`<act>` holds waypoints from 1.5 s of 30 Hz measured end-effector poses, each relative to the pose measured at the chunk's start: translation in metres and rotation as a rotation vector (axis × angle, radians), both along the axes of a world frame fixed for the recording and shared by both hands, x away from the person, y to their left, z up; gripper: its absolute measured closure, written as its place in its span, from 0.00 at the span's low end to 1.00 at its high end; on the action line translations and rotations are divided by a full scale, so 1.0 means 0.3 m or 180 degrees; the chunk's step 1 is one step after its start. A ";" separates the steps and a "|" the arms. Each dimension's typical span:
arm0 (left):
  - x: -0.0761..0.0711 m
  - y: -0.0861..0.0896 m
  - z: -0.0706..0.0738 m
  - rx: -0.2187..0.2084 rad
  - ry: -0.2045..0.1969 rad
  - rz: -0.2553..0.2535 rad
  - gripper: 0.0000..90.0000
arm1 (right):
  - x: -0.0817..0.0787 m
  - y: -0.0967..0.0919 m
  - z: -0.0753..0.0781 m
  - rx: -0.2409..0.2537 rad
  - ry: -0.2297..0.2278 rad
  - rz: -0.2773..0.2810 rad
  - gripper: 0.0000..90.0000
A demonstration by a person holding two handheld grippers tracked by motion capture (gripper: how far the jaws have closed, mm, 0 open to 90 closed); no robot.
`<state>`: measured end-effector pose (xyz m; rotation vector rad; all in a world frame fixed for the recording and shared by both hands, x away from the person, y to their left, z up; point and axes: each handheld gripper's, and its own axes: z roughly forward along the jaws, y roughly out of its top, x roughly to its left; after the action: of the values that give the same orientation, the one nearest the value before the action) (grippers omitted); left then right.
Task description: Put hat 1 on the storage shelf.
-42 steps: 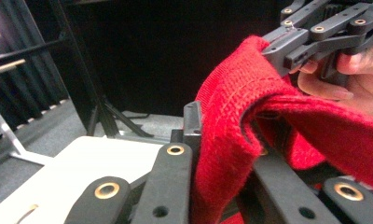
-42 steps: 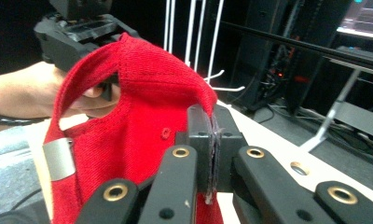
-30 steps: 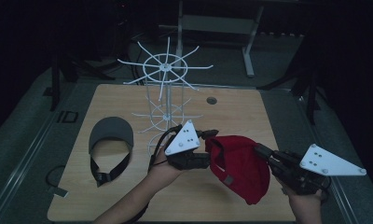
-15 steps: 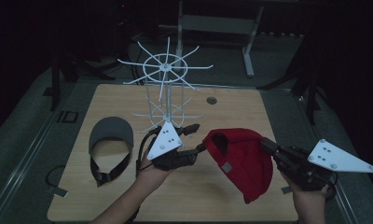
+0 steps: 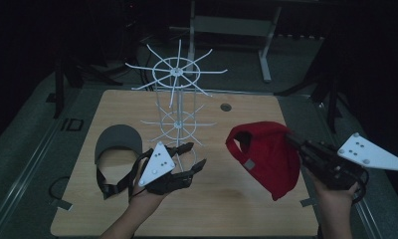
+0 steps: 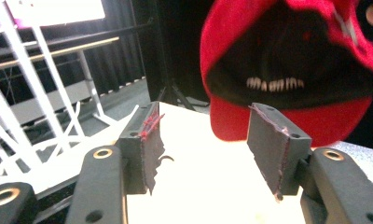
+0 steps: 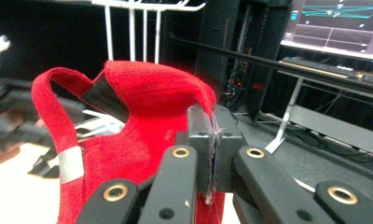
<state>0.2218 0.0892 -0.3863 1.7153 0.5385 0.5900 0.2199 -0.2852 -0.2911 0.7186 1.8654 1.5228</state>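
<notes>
A red cap (image 5: 264,149) hangs over the right side of the table with its opening turned left, and my right gripper (image 5: 290,141) is shut on its rim. In the right gripper view the jaws (image 7: 211,154) pinch the red fabric (image 7: 147,98). My left gripper (image 5: 194,155) is at the table's middle, by the foot of the white wire rack (image 5: 179,99). It is open with nothing between the jaws and points toward the cap. In the left gripper view the pads (image 6: 273,149) stand apart, and the cap's dark inside (image 6: 324,121) faces them a short way off.
A grey visor cap (image 5: 117,144) with a black strap lies on the wooden table (image 5: 237,209) at the left, close to my left hand. The rack's white arms spread above the table's middle. A small round hole (image 5: 226,107) sits near the far edge.
My left gripper has drawn away to the left, leaving a gap to the red cap. The right gripper has lifted the cap and carried it a little to the right.
</notes>
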 end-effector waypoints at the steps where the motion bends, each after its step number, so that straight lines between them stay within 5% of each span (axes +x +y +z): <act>1: -0.006 0.010 -0.008 0.0000 0.0002 0.0003 0.50 | 0.006 0.000 0.009 0.0007 -0.0009 -0.0022 0.98; 11: -0.065 0.092 -0.081 0.0035 0.0069 0.0093 0.50 | 0.062 0.030 0.099 0.0086 -0.0136 -0.0101 0.98; 23: -0.072 0.182 -0.187 0.0071 0.0303 0.0310 0.51 | 0.141 0.099 0.173 0.0291 -0.0225 -0.0201 0.98; 30: -0.075 0.232 -0.234 0.0001 0.0396 0.0458 0.51 | 0.161 0.178 0.212 0.0216 -0.0256 -0.0209 0.98; 45: -0.073 0.261 -0.268 -0.0081 0.0470 0.0572 0.51 | 0.146 0.266 0.122 -0.0076 -0.0184 -0.0126 0.98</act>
<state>0.2001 0.1676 -0.4667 1.7058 0.8082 0.5836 0.2635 -0.2053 -0.2544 0.6896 1.8134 1.4786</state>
